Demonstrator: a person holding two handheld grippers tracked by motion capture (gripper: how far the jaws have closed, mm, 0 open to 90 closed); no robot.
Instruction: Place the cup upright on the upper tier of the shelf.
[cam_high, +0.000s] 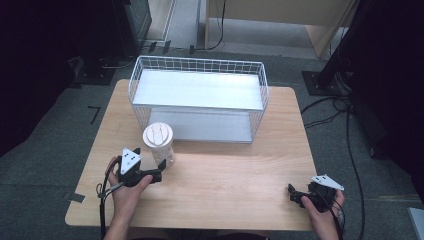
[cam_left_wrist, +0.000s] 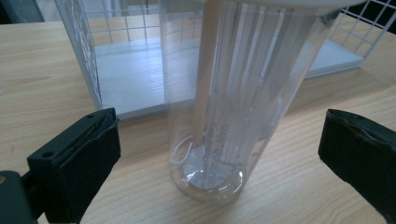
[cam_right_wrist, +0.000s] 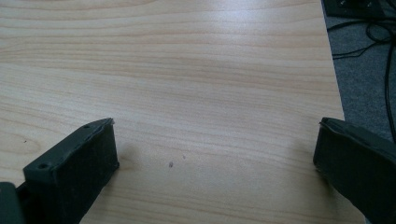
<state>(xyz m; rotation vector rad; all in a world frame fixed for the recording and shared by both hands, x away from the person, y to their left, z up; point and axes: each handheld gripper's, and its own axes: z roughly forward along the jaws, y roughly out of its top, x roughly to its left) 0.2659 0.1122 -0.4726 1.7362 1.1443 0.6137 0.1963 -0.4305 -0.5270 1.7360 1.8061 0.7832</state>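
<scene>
Clear jar (cam_left_wrist: 219, 107) holding a wooden stick (cam_left_wrist: 208, 70), upright on the surface (cam_high: 225, 175) before the wire basket (cam_high: 197, 97). Left claw (cam_left_wrist: 219, 158) spread wide around it, untouching; right claw (cam_right_wrist: 217, 170) wide apart, empty.

1. On my table (cam_high: 225, 175), the wire rack (cam_high: 197, 97) sits at the far middle
2. The jar (cam_high: 159, 142) stands just before the rack's left end
3. My left gripper (cam_high: 159, 170) sits beside the jar, right gripper (cam_high: 295, 195) well apart
</scene>
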